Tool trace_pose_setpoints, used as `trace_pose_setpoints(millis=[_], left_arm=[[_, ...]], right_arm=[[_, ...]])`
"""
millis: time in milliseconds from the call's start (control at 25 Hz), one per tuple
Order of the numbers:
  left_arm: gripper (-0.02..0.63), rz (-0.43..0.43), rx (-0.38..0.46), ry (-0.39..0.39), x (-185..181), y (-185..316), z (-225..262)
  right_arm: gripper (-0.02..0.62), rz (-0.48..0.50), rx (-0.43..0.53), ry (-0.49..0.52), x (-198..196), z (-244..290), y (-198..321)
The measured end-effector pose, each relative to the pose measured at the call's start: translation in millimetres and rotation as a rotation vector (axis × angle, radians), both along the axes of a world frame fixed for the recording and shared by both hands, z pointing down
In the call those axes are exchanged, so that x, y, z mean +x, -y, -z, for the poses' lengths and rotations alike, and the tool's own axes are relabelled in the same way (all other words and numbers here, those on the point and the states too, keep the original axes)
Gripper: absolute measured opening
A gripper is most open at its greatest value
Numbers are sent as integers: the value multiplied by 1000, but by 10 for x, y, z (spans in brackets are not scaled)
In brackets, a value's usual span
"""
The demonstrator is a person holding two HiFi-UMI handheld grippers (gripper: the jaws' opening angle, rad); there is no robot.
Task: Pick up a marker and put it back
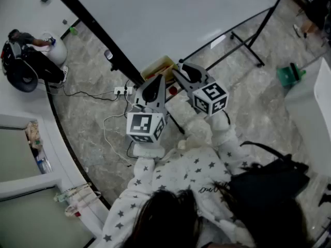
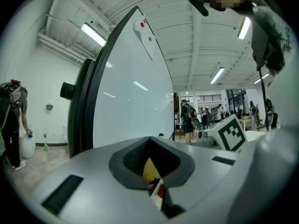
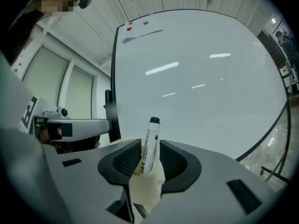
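Looking down in the head view, both tongs reach the yellow holder (image 1: 156,66) at frame centre. Left gripper view: left tongs (image 2: 152,167) together, empty. Right gripper view: right tongs (image 3: 148,160) apart, astride the marker (image 3: 149,141), which stands upright in the holder, cap pointing away.

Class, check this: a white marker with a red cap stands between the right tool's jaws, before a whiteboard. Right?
No: the cap is black, not red. The right gripper view shows the marker between the jaws of the right tool, before the whiteboard.
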State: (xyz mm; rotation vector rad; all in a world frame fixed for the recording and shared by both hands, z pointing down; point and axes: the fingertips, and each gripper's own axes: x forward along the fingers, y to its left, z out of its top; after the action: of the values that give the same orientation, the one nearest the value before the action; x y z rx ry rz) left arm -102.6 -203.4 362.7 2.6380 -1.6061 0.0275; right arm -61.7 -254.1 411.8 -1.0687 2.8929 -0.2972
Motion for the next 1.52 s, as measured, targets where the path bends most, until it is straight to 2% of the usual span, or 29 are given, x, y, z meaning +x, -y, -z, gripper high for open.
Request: trace_pose_setpoints(millis=[80,120,240,400,640,960,1280,1400,1520], left_arm=[[2,-1,-3,1,11,1,-24],[0,0,-4,1,15,5,-29],[2,6,-7,3,17,19,-26],[2,10,-11,-4,21,20,-26],[1,-14,-10,-14,100,-44,56],[0,-70,35,-26,236,-249,367],[0,-94,95,-32,260,-264,468],[1,-101,136,-24,317,-297,644],[1,-89,135,-27,289,-297,637]], right_arm=[[127,17,-7,-18,-11,-15,-11],[104,21,-14,-15,-13,-13,-11],[86,16,-34,16,-17,16,-6],[81,19,-13,26,-1,125,-54],[80,39,29,102,130,522,-182],[81,44,130,136,257,1138,-495],[81,36,168,137,300,1229,-524],[81,36,175,138,325,1280,-552],[81,42,177,138,307,1289,-554]])
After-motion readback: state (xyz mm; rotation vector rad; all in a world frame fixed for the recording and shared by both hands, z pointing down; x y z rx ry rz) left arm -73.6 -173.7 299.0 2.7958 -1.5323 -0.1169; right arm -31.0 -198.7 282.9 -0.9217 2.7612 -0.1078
